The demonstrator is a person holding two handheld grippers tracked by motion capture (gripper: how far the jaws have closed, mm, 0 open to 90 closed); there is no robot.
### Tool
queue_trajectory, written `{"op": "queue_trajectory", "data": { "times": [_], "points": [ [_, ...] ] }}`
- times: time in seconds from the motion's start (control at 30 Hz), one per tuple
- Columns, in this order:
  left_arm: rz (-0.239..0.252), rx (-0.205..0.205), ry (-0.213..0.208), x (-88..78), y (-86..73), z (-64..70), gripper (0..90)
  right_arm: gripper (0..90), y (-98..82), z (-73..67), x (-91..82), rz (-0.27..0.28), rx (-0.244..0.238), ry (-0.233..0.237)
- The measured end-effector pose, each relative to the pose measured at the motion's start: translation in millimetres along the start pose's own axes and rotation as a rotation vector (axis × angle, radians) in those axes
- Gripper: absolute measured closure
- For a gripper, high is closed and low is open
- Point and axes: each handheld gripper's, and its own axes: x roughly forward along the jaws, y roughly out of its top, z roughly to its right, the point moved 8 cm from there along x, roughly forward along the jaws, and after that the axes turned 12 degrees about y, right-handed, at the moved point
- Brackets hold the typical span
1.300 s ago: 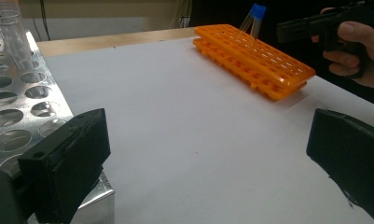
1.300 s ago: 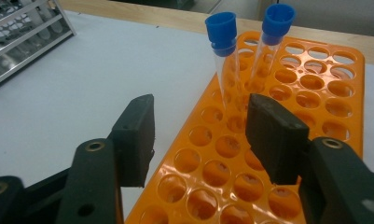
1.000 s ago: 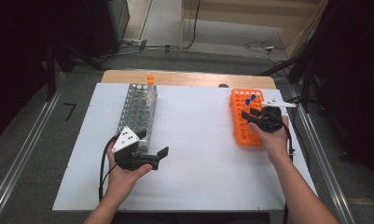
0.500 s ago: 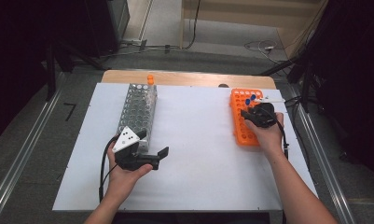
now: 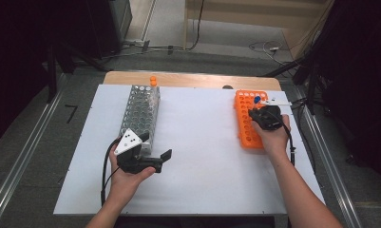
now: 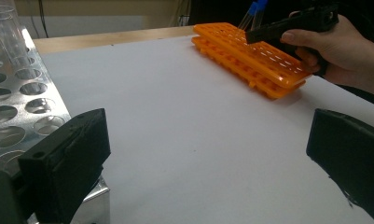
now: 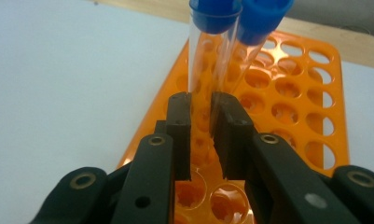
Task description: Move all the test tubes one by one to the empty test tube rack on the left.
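Note:
An orange tube rack lies at the right of the white board. Two clear tubes with blue caps stand in its far end, seen also as blue caps. My right gripper has just been closing, and its jaws now clamp the left clear tube low on its glass. From the left gripper view that right gripper reaches in over the orange rack. My left gripper rests open and empty beside the metal rack, its fingers wide apart.
The perforated metal rack holds an empty clear tube and an orange-capped tube at its far end. Bare white board lies between the two racks. A wooden table edge runs behind the board.
The right hand has shifted slightly over the orange rack's far end and its jaws have drawn together. The left hand has stayed put.

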Motion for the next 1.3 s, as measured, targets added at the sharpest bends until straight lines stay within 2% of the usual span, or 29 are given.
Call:
{"op": "queue_trajectory", "data": {
  "times": [0.1,0.23,0.5,0.77,0.9,1.3],
  "points": [
    [-0.002,0.000,0.000,0.2,-0.3,0.2,0.0,75.0,6.1,-2.5,-8.9,0.039,-0.011,0.004],
    [0.001,0.005,-0.002,0.5,0.1,1.6,0.0,75.0,12.4,-9.3,-21.7,0.082,-0.023,0.045],
    [-0.001,0.017,-0.009,0.9,0.2,6.2,0.0,75.1,10.0,-30.6,-40.9,0.134,-0.051,0.114],
    [0.001,0.025,-0.022,2.1,0.4,11.7,0.0,75.0,-3.9,-55.7,-52.6,0.141,-0.077,0.185],
    [-0.001,0.026,-0.026,2.3,0.2,13.7,0.0,75.0,-10.9,-69.0,-57.8,0.143,-0.083,0.235],
    [0.011,0.032,-0.037,0.3,3.7,18.5,0.0,75.0,-29.3,-108.2,-66.3,0.139,-0.112,0.340]
  ]
}}
